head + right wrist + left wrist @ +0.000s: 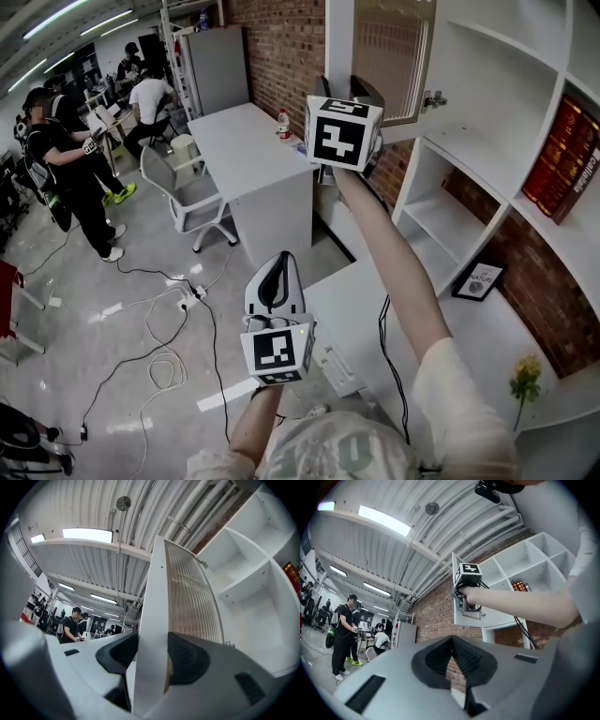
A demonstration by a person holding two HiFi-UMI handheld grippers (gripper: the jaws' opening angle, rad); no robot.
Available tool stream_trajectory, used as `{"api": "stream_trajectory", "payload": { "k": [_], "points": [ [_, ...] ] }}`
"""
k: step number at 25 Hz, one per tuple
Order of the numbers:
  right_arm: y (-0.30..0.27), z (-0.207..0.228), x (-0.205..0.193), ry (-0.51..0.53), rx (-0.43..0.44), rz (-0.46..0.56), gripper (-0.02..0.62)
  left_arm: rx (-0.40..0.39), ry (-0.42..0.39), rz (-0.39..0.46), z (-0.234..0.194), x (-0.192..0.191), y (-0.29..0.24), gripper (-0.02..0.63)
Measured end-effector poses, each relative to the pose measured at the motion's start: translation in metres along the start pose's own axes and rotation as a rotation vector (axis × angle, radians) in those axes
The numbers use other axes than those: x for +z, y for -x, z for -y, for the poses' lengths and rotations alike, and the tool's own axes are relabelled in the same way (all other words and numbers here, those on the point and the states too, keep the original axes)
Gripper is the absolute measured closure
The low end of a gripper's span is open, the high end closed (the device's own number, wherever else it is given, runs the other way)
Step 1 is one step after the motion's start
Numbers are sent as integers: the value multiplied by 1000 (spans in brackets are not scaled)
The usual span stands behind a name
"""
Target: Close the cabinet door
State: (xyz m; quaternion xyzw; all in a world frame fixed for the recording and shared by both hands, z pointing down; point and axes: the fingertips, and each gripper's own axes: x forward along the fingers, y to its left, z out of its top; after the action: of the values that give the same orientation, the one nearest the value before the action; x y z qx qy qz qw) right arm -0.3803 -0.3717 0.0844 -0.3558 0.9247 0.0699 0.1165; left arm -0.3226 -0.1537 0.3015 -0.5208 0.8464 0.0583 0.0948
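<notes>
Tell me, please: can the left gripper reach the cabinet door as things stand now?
Probably yes. The left gripper hangs low and empty, and nothing stands between it and the cabinet door above; only the right gripper, clamped on the door's edge, takes some room.

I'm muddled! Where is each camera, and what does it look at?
Head view: on the head, looking down; both arms, left gripper, right gripper show.
Left gripper view: on that gripper, facing up past its shut jaws.
Right gripper view: on that gripper, along its jaws clamping the cabinet door.
All share the cabinet door.
</notes>
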Motion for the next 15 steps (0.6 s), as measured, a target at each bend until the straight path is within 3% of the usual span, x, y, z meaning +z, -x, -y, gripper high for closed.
{"api": "stream_trajectory", "payload": {
  "k": [9,15],
  "points": [
    [6,-3,4,11,25,-8,390,-12,3,1,3,3,0,594],
    [20,4,4,18,57,-45,391,-101,-4,8,36,7,-7,594]
  ]
}}
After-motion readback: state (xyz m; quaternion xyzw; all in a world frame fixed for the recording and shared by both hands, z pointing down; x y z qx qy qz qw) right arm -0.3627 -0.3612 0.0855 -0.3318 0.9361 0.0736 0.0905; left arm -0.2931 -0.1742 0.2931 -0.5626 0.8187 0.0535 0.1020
